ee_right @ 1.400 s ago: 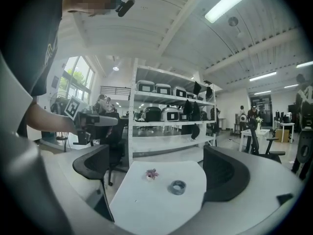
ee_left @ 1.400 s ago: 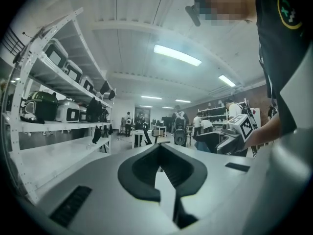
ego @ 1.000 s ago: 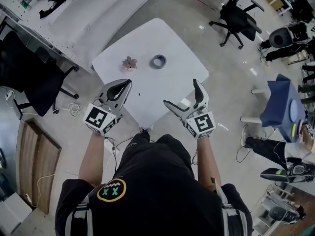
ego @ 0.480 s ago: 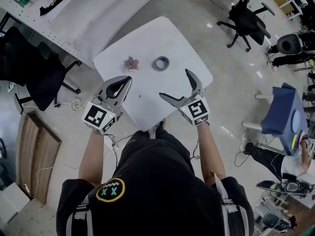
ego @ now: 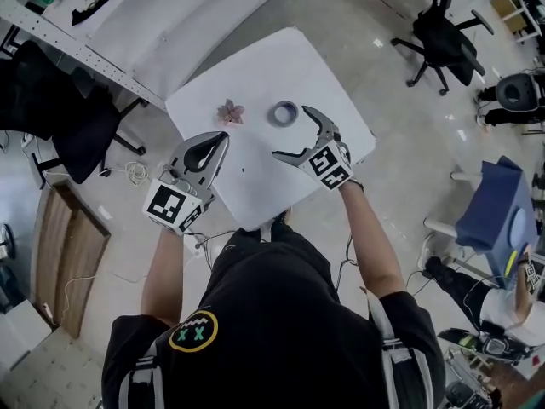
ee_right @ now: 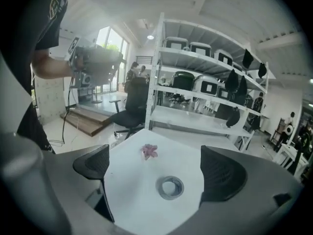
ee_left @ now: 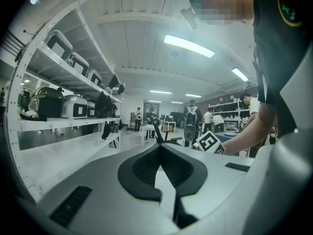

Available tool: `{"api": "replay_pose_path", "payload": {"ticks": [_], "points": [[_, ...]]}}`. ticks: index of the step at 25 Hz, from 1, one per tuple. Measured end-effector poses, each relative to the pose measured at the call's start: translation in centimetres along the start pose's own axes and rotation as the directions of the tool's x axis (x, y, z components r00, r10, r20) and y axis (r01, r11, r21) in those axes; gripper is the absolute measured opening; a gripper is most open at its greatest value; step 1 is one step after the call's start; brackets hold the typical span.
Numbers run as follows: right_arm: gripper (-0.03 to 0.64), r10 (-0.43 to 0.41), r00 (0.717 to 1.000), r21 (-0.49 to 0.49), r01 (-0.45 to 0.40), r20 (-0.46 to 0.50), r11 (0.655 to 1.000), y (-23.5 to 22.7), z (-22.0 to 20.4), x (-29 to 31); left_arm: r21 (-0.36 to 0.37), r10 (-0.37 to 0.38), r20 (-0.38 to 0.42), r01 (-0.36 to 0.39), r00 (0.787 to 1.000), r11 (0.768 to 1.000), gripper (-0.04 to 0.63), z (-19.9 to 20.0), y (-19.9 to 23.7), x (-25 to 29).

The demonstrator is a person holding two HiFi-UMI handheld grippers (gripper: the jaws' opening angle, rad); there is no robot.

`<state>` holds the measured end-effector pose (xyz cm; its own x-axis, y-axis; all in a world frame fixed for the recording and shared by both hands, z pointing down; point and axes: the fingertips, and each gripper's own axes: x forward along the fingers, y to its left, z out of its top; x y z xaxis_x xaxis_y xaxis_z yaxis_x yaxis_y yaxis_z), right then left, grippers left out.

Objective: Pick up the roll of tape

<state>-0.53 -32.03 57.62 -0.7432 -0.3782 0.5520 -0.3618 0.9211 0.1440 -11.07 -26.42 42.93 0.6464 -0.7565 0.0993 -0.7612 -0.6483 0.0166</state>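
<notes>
The roll of tape [ego: 283, 112] is a grey ring lying flat on the white square table [ego: 255, 71]. In the right gripper view the tape [ee_right: 170, 187] lies just ahead, between the two pads and below them. My right gripper [ego: 291, 132] hovers open over the table's near right part, its far fingertip close beside the roll; nothing sits between its jaws [ee_right: 159, 168]. My left gripper [ego: 221, 138] is shut and empty, held over the table's near left edge. Its own view looks level across the room with the jaws [ee_left: 160, 145] closed.
A small pink flower-shaped object [ego: 229, 112] lies left of the tape, also in the right gripper view [ee_right: 148, 151]. A black office chair [ego: 64, 135] and white shelving [ego: 128, 24] stand to the left. Another chair [ego: 447, 45] is at the far right; cables [ego: 128, 175] trail on the floor.
My right gripper has moved forward and left, from the table's near edge to beside the tape, staying open. The left gripper has barely moved.
</notes>
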Motion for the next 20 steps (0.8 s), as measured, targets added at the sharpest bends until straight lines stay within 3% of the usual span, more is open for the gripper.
{"api": "replay_pose_path", "payload": {"ticks": [10, 14, 20], "points": [[0.591, 0.152, 0.972, -0.072, -0.167, -0.181, 0.983, -1.2, -5.7, 6.2, 0.000, 0.026, -0.010, -0.026, 1.000, 1.000, 0.015, -0.4, 0.6, 1.7], [0.586, 0.204, 0.932, -0.107, -0.246, -0.300, 0.963, -1.2, -9.6, 9.1, 0.005, 0.023, -0.013, -0.023, 1.000, 1.000, 0.015, -0.6, 0.6, 2.5], [0.568, 0.256, 0.850, -0.130, -0.350, -0.461, 0.928, -0.9, -14.6, 12.6, 0.030, 0.010, -0.030, -0.009, 0.999, 1.000, 0.015, 0.2, -0.3, 4.2]]}}
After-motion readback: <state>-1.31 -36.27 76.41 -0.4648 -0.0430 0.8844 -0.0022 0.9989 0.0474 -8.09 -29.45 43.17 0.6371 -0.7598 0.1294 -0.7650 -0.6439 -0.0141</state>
